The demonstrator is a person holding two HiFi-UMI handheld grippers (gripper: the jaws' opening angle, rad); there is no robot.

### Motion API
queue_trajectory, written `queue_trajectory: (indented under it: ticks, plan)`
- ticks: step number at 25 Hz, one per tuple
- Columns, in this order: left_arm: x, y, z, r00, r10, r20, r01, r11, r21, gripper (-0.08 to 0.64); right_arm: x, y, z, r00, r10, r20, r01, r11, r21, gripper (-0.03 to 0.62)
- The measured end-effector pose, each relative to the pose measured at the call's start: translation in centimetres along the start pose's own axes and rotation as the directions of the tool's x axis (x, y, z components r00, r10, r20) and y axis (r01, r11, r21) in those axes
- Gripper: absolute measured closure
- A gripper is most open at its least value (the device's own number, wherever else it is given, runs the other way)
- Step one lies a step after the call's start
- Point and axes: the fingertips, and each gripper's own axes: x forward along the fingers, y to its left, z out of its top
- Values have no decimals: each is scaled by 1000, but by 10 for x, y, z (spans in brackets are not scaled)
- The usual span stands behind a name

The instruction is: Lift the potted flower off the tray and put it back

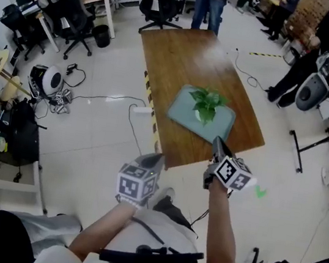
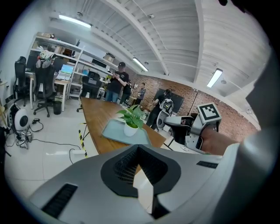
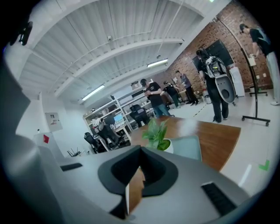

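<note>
Low in the frame, the left gripper and right gripper hover before the worktop's near edge, fingers closed on nothing, and should open wide, then grip the potted flower, standing on the tray mid-frame, low at its base.

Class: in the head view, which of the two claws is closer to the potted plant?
The right claw, whose tip shows just beside the tray holding the potted plant; the left claw is farther back, by the near corner of the table.
</note>
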Motion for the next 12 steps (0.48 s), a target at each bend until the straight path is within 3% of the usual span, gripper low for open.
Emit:
queue_trajectory:
  ticks: [4,12]
  plan:
    - [-8,-1,-2,1000,-11,20,11,1000,1,565,-18,31,-24,999,34,-20,-35,998,-51,594]
    - [-19,-24,-6,998,-63,32,62,998,19,565,-74,68,-72,998,23,-63,-29,994,-109,594]
